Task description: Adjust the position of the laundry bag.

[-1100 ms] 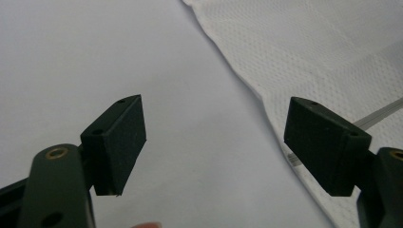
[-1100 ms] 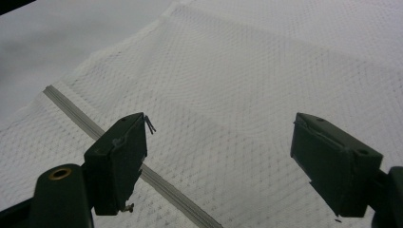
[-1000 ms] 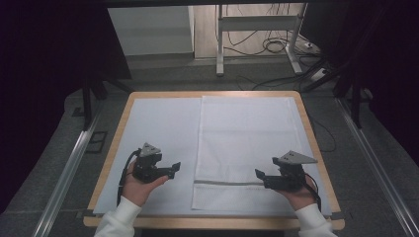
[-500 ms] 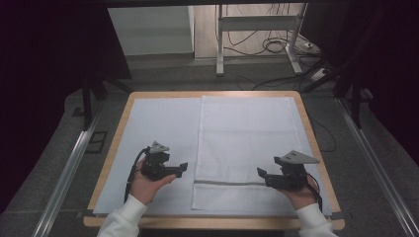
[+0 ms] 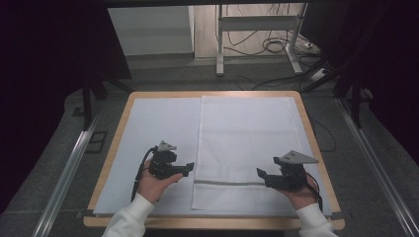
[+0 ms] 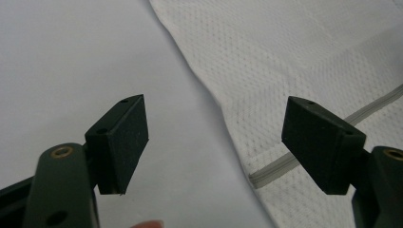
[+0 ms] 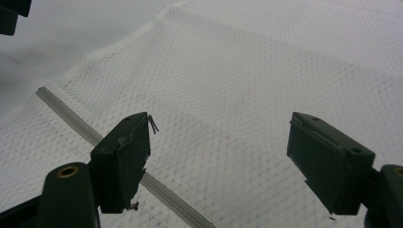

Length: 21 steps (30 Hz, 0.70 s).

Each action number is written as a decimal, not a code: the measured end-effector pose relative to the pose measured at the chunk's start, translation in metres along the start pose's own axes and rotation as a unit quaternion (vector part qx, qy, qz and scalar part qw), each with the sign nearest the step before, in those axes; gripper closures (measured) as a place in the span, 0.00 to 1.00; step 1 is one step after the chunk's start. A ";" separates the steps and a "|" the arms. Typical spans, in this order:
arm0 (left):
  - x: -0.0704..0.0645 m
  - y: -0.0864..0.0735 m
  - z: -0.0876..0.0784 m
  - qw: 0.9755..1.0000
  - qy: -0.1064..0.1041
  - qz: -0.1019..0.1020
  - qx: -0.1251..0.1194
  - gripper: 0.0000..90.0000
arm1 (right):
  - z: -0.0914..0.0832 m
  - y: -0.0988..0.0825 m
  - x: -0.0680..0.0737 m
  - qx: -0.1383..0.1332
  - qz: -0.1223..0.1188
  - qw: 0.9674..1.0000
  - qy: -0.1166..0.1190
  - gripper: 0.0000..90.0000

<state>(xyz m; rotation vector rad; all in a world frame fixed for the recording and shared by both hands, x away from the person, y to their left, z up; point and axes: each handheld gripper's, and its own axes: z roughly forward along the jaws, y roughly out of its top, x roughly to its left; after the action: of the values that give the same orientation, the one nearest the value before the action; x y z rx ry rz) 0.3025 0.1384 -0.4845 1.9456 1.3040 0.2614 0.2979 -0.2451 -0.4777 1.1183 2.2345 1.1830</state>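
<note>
Fingers [image 6: 124,142] apart, towel's [image 6: 304,61] waffle weave in gripper views

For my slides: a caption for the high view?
Both open grippers flank the near end of a white mesh cloth.

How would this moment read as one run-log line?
left gripper: open, at towel's left edge | right gripper: open, over towel | towel: flat, ungrasped

Towel [image 5: 247,143] lies on table's [image 5: 118,123] right half; left gripper [image 5: 190,168] beside its left edge.
</note>
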 end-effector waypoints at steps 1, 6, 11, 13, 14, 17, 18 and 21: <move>-0.001 0.001 0.001 1.000 -0.001 0.001 0.002 0.26 | 0.000 0.000 0.000 0.001 0.000 1.000 -0.001 0.24; -0.002 0.003 0.009 1.000 -0.005 -0.001 0.009 0.26 | 0.001 0.000 0.001 0.006 -0.008 1.000 -0.005 0.25; -0.003 0.006 0.016 1.000 -0.006 -0.002 0.016 0.26 | 0.000 0.000 -0.001 0.004 -0.004 1.000 -0.004 0.25; -0.003 0.006 0.021 1.000 -0.007 -0.004 0.025 0.26 | 0.000 -0.001 -0.002 0.004 -0.001 1.000 -0.006 0.25; -0.003 0.006 0.024 1.000 -0.008 -0.004 0.028 0.27 | -0.001 -0.001 -0.002 0.004 -0.001 1.000 -0.007 0.25; -0.003 0.007 0.027 0.999 -0.011 -0.009 0.031 0.27 | -0.002 -0.001 -0.003 0.003 0.000 1.000 -0.009 0.25; -0.003 0.008 0.028 0.999 -0.012 -0.009 0.033 0.27 | -0.001 -0.001 -0.003 0.003 -0.001 1.000 -0.010 0.25; -0.003 0.008 0.031 0.999 -0.012 -0.011 0.038 0.27 | -0.001 -0.001 -0.003 0.004 -0.002 1.000 -0.014 0.25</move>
<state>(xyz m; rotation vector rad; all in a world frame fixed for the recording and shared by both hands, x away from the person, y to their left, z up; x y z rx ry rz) 0.3238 0.1199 -0.5001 1.9903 1.3369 0.1784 0.2988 -0.2483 -0.4785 1.1253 2.2212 1.1512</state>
